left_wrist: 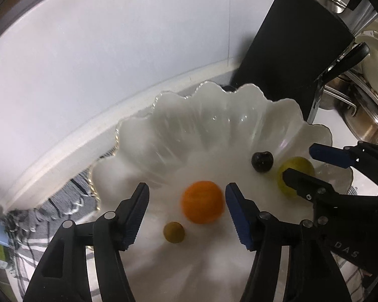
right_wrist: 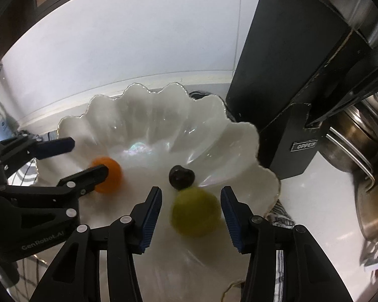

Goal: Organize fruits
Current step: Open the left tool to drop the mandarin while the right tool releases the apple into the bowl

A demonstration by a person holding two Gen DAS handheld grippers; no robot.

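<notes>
Left wrist, orange fruit (left_wrist: 202,202) between open left hand-held gripper (left_wrist: 187,204)

I read the scalloped bowl (right_wrist: 148,115) as glossy glazed ceramic, with an iridescent sheen on its wall. My gripper fingers (left_wrist: 136,214) look like matt black plastic with ribbed blue pads (right_wrist: 152,216). The pots (right_wrist: 365,151) at the worktop's right edge are polished metal — the knife block (right_wrist: 284,58) beside them matt black. The dark cherry (right_wrist: 181,176) shines; the green fruit (right_wrist: 195,211) looks dull.

One orange fruit (left_wrist: 202,202), two green fruits (left_wrist: 295,176), one dark cherry (left_wrist: 262,161), one scalloped bowl (left_wrist: 163,125)
</notes>
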